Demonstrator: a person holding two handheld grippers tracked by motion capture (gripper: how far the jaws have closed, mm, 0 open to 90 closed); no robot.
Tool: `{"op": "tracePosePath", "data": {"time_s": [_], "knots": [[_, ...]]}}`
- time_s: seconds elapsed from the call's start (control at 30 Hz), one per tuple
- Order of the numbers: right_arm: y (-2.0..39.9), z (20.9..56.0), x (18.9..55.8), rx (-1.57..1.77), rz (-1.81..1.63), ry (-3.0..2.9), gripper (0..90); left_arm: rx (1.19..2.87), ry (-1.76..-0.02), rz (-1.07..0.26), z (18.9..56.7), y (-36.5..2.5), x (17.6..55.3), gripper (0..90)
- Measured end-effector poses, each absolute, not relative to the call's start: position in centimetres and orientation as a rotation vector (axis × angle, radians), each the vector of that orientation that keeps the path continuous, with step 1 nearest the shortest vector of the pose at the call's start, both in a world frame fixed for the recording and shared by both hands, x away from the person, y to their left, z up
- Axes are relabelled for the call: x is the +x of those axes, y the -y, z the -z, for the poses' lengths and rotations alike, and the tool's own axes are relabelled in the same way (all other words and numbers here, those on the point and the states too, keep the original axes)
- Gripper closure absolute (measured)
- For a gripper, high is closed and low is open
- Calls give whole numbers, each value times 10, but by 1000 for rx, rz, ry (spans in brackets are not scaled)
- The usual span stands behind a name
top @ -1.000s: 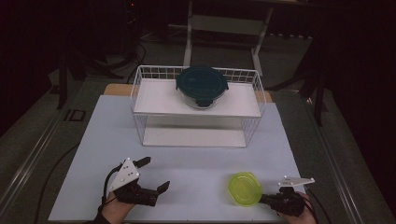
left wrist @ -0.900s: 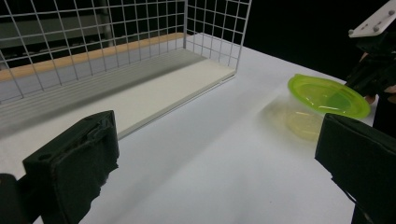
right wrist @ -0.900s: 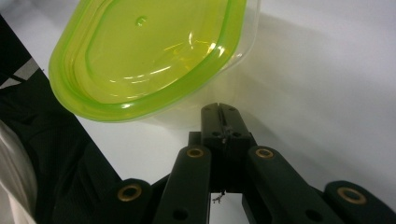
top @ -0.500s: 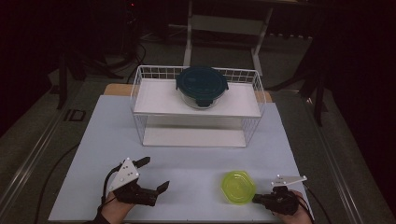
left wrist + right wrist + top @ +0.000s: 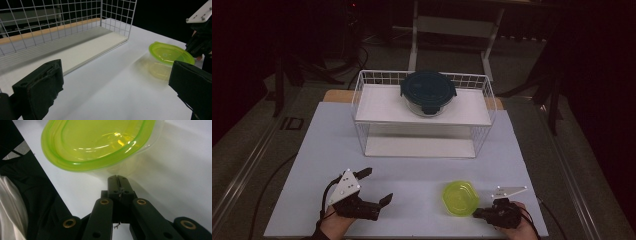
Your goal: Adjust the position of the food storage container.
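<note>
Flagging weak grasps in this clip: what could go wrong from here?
The right gripper pinches the translucent yellow-green plastic container only at its rim edge, lifted off the white tabletop; it may tilt or slip out. If it is headed for the white wire rack, the dark-lidded glass container crowds the top shelf.

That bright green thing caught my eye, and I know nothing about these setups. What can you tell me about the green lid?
The green lid is translucent, yellow-green plastic by its look, rounded, with a raised rim and a shallower middle. It is lifted and tilted above the white table, casting a greenish shadow below. The right hand-held gripper is shut on its near edge, jaws pressed together. It sits at the table's near right, in front of the wire rack.
</note>
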State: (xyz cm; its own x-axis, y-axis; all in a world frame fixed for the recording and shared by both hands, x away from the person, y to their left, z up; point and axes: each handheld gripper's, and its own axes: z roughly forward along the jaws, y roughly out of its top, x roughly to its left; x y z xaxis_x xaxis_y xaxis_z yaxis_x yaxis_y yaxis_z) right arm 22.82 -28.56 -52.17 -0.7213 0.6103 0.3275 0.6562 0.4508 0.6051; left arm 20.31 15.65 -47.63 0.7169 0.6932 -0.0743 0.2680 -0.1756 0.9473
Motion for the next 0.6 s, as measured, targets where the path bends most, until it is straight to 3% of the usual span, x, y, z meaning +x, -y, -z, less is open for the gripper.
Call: {"op": "tracePosePath", "data": {"time_s": [0.6], "knots": [[228, 518, 253, -1041, 1124, 2647, 900, 1738, -755, -473, 476, -160, 203, 0]]}}
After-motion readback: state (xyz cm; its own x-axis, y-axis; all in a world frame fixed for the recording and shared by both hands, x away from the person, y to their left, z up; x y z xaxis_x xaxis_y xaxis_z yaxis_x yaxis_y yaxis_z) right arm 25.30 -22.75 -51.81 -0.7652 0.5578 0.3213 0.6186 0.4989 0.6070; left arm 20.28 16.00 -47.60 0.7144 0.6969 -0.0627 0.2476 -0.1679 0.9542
